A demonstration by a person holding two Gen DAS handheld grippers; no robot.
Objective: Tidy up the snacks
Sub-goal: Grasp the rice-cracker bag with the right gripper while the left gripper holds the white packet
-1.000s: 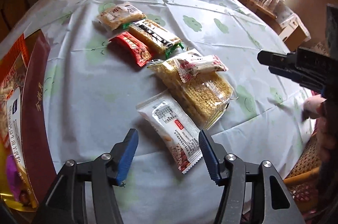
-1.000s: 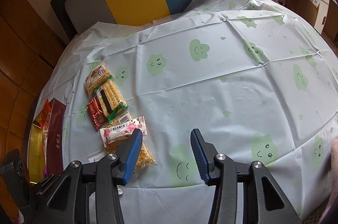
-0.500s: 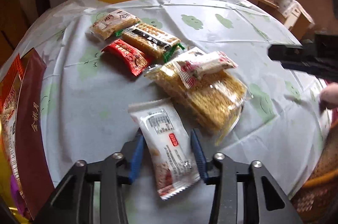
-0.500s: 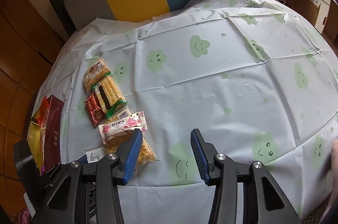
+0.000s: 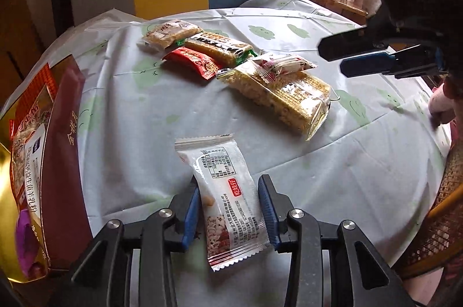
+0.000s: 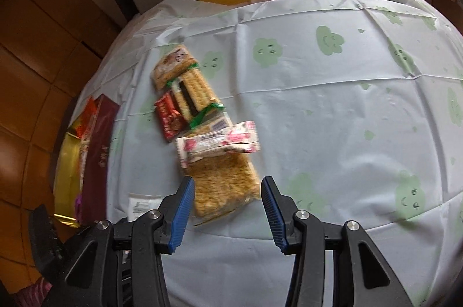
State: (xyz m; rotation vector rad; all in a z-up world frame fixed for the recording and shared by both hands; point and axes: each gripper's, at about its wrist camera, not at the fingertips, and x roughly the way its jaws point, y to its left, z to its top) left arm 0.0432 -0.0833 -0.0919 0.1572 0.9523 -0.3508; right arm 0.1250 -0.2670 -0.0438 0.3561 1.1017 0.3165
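A round table under a pale blue cloth with green clouds (image 5: 130,110) holds a large maroon-and-gold snack bag (image 5: 43,162) at its left edge and a clear pack of yellow crisp cakes (image 5: 277,98) mid-table. The left gripper (image 5: 228,208), jaws having just closed, clamps a white plastic snack packet (image 5: 225,191). The right gripper (image 6: 225,208) hovers empty, jaws apart.

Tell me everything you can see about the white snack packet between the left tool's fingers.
The white snack packet is a glossy plastic pillow pack with crimped, serrated ends, printed with a black text panel, a red label and a picture of grainy snack pieces. It looks sealed. It lies lengthwise between the blue pads of the left tool, which has just closed on its long edges. Its far end points toward the other snacks, apart from them, over the pale tablecloth.
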